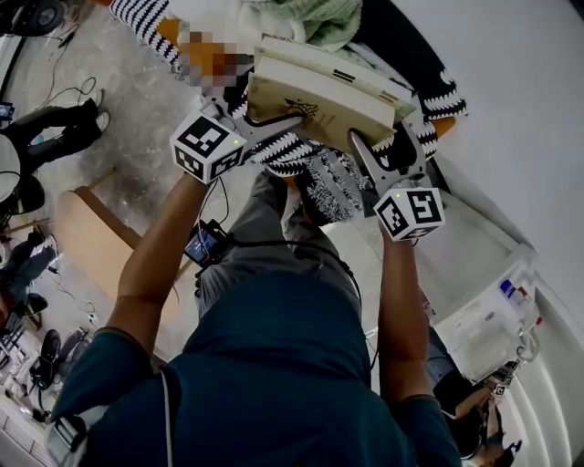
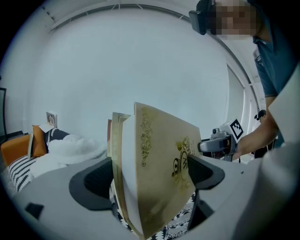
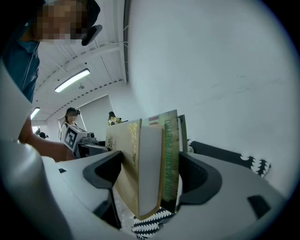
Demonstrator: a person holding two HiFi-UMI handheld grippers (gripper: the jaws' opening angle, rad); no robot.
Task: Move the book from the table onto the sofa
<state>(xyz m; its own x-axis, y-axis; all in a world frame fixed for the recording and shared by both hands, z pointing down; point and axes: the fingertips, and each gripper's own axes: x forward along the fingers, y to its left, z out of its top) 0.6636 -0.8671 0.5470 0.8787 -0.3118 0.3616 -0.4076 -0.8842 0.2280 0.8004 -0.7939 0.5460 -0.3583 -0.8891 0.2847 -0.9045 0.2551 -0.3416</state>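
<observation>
Carrying step, judged close to its end: the sofa (image 1: 415, 55) is filling the top of the head view, with a black seat and zigzag trim, and a green blanket (image 1: 319, 18) and a black-and-white patterned cushion (image 1: 333, 187) are lying on it. The book (image 1: 319, 105) is hanging at upper centre of that frame, beige cover up and roughly level. It is sitting over the cushion (contact cannot be told) and well apart from the brown tabletop (image 1: 91, 237) at the left edge. A second, green-spined volume is riding pressed against it, clearest in the right gripper view. The left gripper (image 2: 150, 178) is clamping the book's left edge, with both pads bearing on the covers. The right gripper (image 3: 152, 177) is clamping the opposite edge the same way, squeezing the beige and green covers together. Neither pair of tongs is showing slack at the pads. My judgement on setting down well: both grippers should be lowering together so the book is staying level. They should be aiming at a flat, bare patch of seat, since on the cushion's hump or the blanket it could be tipping or sliding. Grip should be firm until the underside is fully resting, then both should be opening at once, because freeing one side first is risking the volumes splaying apart.
</observation>
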